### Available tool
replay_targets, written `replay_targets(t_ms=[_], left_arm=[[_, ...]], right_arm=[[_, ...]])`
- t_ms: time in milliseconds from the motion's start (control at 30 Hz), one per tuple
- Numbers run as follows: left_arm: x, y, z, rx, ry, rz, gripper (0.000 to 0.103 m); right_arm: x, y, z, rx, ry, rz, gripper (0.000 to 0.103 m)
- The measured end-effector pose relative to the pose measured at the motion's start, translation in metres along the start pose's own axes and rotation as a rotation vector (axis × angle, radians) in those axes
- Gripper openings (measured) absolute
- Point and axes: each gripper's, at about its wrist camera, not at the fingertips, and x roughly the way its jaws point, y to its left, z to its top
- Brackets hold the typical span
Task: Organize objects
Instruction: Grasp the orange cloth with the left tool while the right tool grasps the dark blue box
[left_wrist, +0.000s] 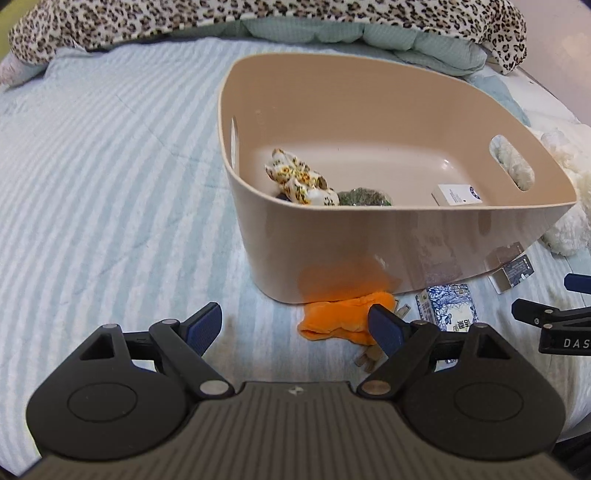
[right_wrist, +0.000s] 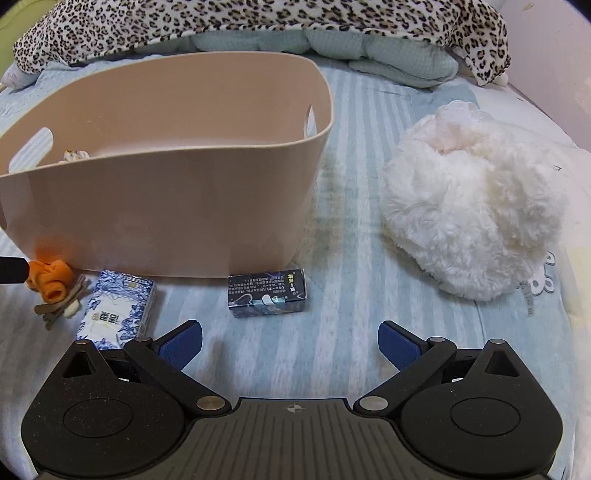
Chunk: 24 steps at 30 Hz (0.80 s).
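Observation:
A beige plastic bin (left_wrist: 369, 236) (right_wrist: 166, 206) stands on the striped bed. Inside it lie a floral cloth (left_wrist: 299, 181), a dark green item (left_wrist: 364, 197) and a small white box (left_wrist: 458, 194). In front of the bin lie an orange cloth (left_wrist: 340, 319) (right_wrist: 50, 278), a blue-and-white tissue pack (left_wrist: 448, 304) (right_wrist: 116, 310) and a dark small box (left_wrist: 511, 271) (right_wrist: 266, 293). My left gripper (left_wrist: 295, 325) is open and empty, just left of the orange cloth. My right gripper (right_wrist: 290, 341) is open and empty, in front of the dark box.
A fluffy white plush (right_wrist: 476, 214) (left_wrist: 569, 206) lies right of the bin. A leopard-print blanket (right_wrist: 258, 26) and a pale green quilt (right_wrist: 388, 51) are piled at the far edge. Brown sticks (right_wrist: 61, 306) lie by the orange cloth.

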Motion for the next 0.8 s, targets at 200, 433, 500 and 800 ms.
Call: replay_targets(t_ms=[200,433,500,800], left_arm=[[0.019,0.001,0.0,-0.023,0.04,-0.021,0.087],[0.032,-0.004,-0.001,0.0,0.043,0.004,0.087],[0.033,-0.004,-0.002,0.004,0.036,-0.001,0.08],[0.028,-0.006,-0.004,0.038,0.036,-0.068,0.027]], right_arm=[[0.015,0.005,0.006,-0.027,0.006,-0.01,0.103],[0.031,0.004,0.014,-0.015,0.02,-0.026,0.097],[0.033,0.004,0.016,-0.016,0.027,-0.024,0.091],[0.031,0.013,0.014,-0.064,0.001,0.001,0.052]])
